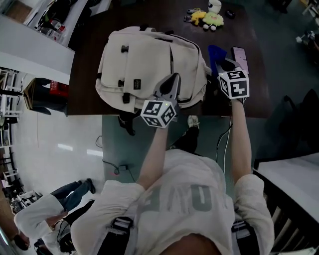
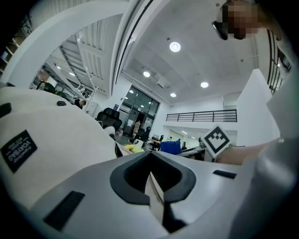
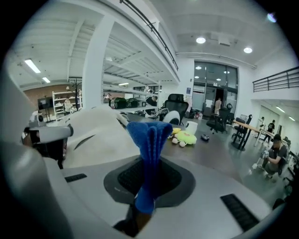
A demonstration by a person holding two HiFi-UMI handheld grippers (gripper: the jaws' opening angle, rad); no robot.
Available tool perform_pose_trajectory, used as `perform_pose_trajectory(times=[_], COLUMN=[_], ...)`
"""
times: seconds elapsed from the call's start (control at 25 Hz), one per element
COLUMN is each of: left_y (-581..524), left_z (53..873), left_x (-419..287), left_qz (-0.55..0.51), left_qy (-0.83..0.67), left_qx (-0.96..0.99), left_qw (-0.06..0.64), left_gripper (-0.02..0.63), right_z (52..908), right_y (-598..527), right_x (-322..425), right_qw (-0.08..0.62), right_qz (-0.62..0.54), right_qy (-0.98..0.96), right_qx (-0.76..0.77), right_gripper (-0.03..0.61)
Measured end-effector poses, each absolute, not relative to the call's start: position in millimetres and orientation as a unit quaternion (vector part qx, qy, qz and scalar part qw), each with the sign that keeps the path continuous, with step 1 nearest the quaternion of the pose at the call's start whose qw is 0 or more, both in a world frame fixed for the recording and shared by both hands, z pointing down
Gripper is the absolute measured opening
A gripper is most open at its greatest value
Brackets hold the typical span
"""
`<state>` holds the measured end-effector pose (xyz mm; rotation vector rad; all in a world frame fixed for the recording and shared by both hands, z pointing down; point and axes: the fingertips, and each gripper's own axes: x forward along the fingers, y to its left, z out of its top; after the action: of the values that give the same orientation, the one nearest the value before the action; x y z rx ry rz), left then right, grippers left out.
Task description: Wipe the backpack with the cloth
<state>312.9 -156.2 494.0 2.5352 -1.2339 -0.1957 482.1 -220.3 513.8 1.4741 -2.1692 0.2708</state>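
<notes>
A cream backpack lies flat on the dark table. My left gripper reaches over its right front part, close above the fabric, jaws shut. In the left gripper view the jaws meet with nothing clear between them, and the backpack fills the left side. My right gripper is just off the backpack's right side, shut on a blue cloth. The right gripper view shows the cloth standing up bunched from the shut jaws, with the backpack to the left.
A yellow plush toy, a white cup and a small dark item sit at the table's far edge. A pinkish flat object lies beside the right gripper. The table's near edge runs just below the backpack. A person crouches on the floor, lower left.
</notes>
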Motion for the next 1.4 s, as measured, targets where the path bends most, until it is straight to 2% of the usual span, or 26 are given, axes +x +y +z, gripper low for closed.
perform_pose_trajectory(times=[0.24,0.48,0.72,0.92,1.12,1.4], left_y=[-187.9,-203.3,-204.7,-202.7,-201.7,-200.7], left_z=[505.2,508.6,512.5,513.1,515.2,516.9], left_x=[317.5,299.6,302.7,301.9,310.4,309.9], left_qz=[-0.065,-0.129,-0.118,-0.121,-0.081,-0.086], left_qy=[-0.447,-0.453,-0.453,-0.451,-0.457,-0.447], left_qx=[0.876,0.856,0.859,0.861,0.872,0.876], left_qw=[0.171,0.213,0.209,0.202,0.153,0.161], left_gripper=[0.005,0.005,0.005,0.005,0.005,0.005], right_z=[556.1,592.4,608.5,602.5,593.7,591.3], right_y=[-288.6,-314.7,-284.2,-259.2,-224.2,-179.0], right_x=[483.4,474.3,434.5,433.5,429.1,420.6], right_qw=[0.340,0.427,0.439,0.439,0.448,0.453], right_qz=[0.089,0.067,0.037,0.025,-0.001,-0.014], right_qy=[-0.798,-0.809,-0.844,-0.847,-0.845,-0.837], right_qx=[0.490,0.399,0.305,0.301,0.294,0.308], right_gripper=[0.043,0.041,0.041,0.041,0.041,0.041])
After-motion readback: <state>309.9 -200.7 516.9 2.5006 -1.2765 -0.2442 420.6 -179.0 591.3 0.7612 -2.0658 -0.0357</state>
